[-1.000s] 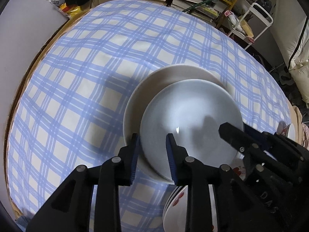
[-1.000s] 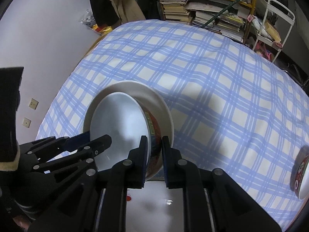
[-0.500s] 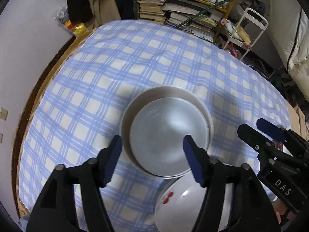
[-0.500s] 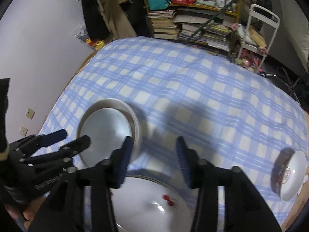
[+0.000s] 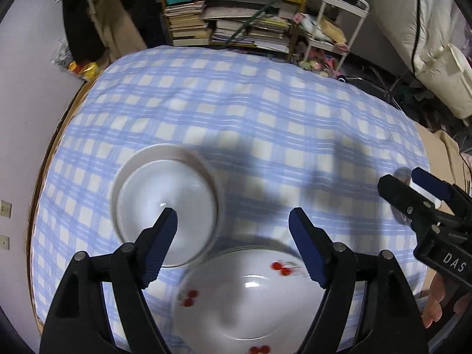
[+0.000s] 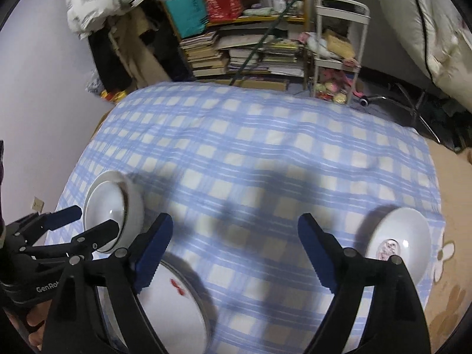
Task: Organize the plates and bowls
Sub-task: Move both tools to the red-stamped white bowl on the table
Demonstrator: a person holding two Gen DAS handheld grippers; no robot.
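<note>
Two nested white bowls (image 5: 166,203) sit on the blue checked tablecloth (image 5: 250,118); they also show at the left of the right wrist view (image 6: 113,209). A white plate with red cherries (image 5: 250,295) lies at the near edge, also seen in the right wrist view (image 6: 174,303). Another white bowl (image 6: 398,242) sits at the right edge of the cloth. My left gripper (image 5: 233,244) is open and empty, raised above the bowls and plate. My right gripper (image 6: 233,250) is open and empty above the cloth.
Stacked books on a shelf (image 6: 244,53) and a white wire cart (image 6: 339,50) stand beyond the table's far edge. A white bundle (image 5: 436,44) lies at the right. The wall (image 6: 35,103) runs along the left side.
Both grippers opened, letting go of the bowl now nested in the larger one, and drew back and up. The cherry plate and the right bowl came into view.
</note>
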